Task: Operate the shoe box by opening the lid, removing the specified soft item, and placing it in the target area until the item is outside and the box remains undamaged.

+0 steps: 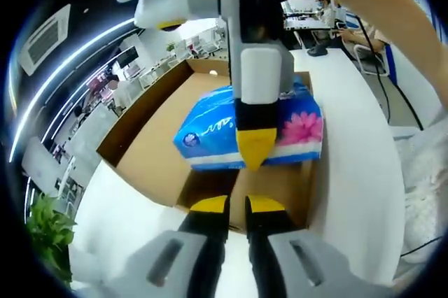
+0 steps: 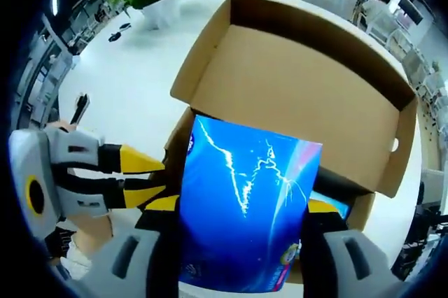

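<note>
tissue pack [image 2: 245, 214] blue, pink flower print, above open shoe box [image 2: 294, 95] | right gripper [image 2: 241, 210] jaws clamped on pack's sides | left gripper [image 1: 236, 206] jaws nearly together, at box's edge | print unreadable

In the right gripper view, the right gripper [image 2: 241, 231] has its jaws spread wide, one on each side of a blue soft pack [image 2: 245, 200], clamping it. The left gripper view shows it reaching down from the top, a bare forearm [image 1: 378, 4] behind it. The left gripper [image 1: 236, 207] holds its yellow-tipped jaws nearly together with nothing between them, near the shoe box's [image 1: 161, 151] front edge.
</note>
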{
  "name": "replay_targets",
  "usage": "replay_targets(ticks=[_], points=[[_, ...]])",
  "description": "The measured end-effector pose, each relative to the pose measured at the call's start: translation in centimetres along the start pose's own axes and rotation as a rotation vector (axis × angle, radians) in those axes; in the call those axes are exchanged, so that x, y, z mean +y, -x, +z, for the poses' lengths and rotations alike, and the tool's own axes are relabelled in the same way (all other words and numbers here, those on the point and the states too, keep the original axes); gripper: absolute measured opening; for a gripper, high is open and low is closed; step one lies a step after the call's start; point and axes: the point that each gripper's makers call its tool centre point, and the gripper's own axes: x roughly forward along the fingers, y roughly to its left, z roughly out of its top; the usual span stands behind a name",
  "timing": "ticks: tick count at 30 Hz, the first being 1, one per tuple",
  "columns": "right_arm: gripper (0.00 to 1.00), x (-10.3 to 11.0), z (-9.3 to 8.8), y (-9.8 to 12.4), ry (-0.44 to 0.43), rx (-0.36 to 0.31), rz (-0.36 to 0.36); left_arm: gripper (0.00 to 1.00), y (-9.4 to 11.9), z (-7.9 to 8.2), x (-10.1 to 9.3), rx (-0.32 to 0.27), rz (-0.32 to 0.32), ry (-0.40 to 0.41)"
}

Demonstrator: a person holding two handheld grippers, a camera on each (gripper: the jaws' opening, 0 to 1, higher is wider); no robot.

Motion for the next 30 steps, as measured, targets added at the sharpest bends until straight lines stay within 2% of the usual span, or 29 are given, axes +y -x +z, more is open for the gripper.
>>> replay_targets(ticks=[11, 30], points=[[0.67, -2.6, -1.7, 2.1, -0.024, 0.012, -0.044, 0.09, -0.1, 0.0, -0.1, -0.006, -0.008, 0.001], [0.67, -12.6, -7.7, 5.9, -0.176, 0.014, -0.145, 0.09, -0.4, 0.4, -0.4, -0.025, -0.014, 0.002]])
